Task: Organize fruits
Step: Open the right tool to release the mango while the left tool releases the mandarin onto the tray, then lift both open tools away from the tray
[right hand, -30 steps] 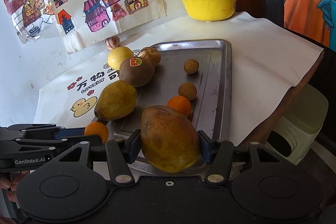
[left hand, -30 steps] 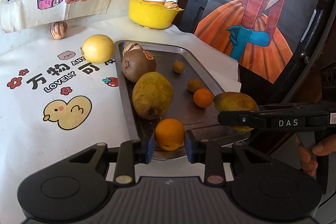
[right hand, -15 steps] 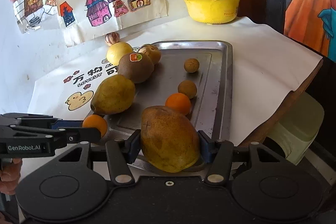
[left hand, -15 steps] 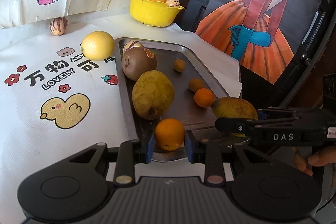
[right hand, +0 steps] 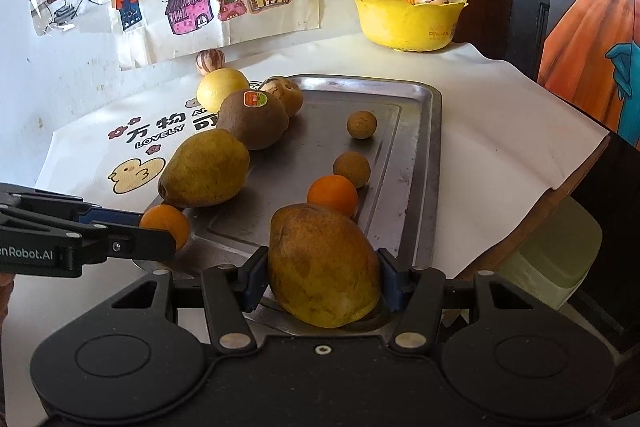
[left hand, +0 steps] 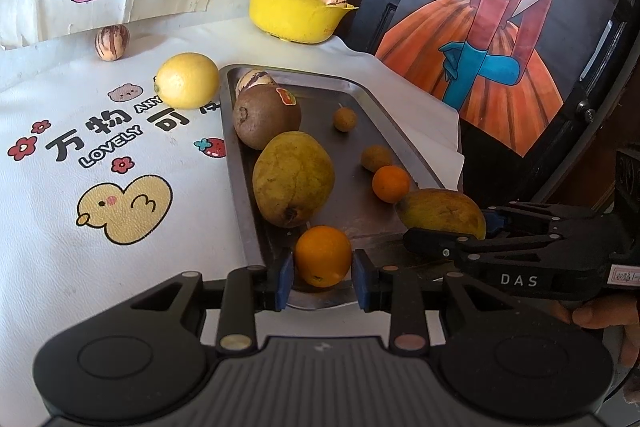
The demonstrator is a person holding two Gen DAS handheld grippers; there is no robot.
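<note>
My left tongs [left hand: 322, 277] are clenched on a small orange [left hand: 323, 255] at the near end of the metal tray [left hand: 404, 163], blue pads touching both its sides; beyond my left fingers, on the white printed cloth [left hand: 60, 211], lie a lemon [left hand: 187, 80] just beside the tray's far left corner and a striped fruit [left hand: 112, 42] farther off. Ahead of the orange, along the tray's left side, stand a yellow-green pear [left hand: 293, 178], a brown kiwi with a sticker [left hand: 266, 117] and a second striped fruit [left hand: 255, 81]; toward my right run a smaller orange [left hand: 391, 183] and two small brown round fruits [left hand: 376, 158] [left hand: 345, 119]. My right tongs [right hand: 322, 285] grasp a mango [right hand: 323, 269] at the tray's near right edge, pads pressed on both flanks; far ahead sits a yellow bowl [right hand: 408, 21] holding fruit and a white jar
</note>
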